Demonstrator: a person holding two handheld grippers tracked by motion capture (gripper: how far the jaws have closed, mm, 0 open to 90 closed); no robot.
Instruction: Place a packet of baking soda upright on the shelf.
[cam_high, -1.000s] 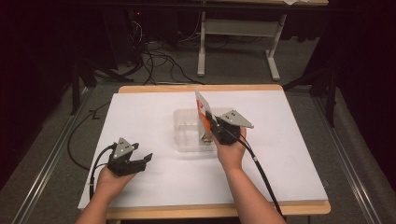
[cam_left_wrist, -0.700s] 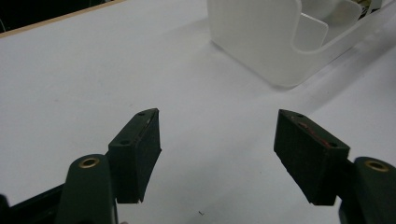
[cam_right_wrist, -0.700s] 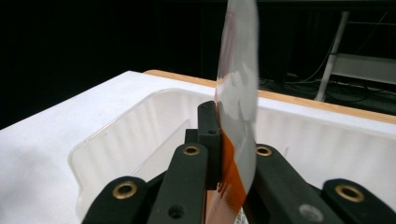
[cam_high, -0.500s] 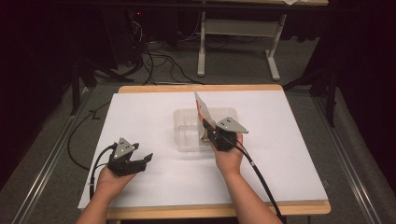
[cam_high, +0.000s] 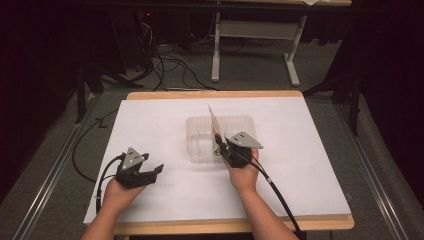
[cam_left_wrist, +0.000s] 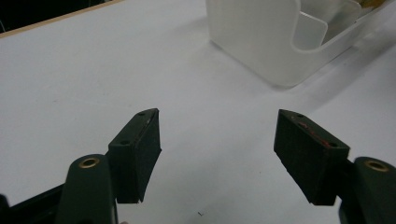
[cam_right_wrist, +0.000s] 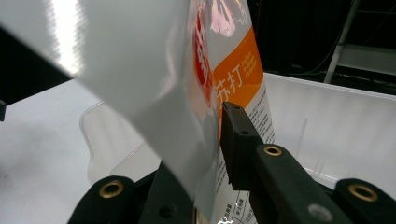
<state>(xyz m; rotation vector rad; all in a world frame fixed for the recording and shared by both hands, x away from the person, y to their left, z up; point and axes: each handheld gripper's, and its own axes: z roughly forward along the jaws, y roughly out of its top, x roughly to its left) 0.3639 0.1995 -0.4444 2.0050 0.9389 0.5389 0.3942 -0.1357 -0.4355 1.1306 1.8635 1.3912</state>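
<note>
A flat white and orange snack packet (cam_high: 214, 117) stands upright over the clear plastic tray (cam_high: 197, 121) in the middle of the table. My right gripper (cam_high: 220, 145) grips its lower edge from the near side. In the right gripper view the packet (cam_right_wrist: 140, 70) sits between the jaws, with one pad (cam_right_wrist: 233, 140) against it. These jaws have just been opening slightly, the packet still between them. My left gripper (cam_high: 156, 172) rests open on the white sheet at the front left. Nothing lies between its pads (cam_left_wrist: 217, 149), and the tray (cam_left_wrist: 261, 42) is beyond them.
A white sheet (cam_high: 310, 150) covers the wooden table (cam_high: 225, 226). The tray's far wall (cam_right_wrist: 336, 116) rises just behind the packet. Cables (cam_high: 280, 200) trail from both grippers towards the near edge. Table legs and wires stand on the dark floor beyond.
My right hand has sunk a little, bringing the packet lower into the tray. The left hand has not moved.
</note>
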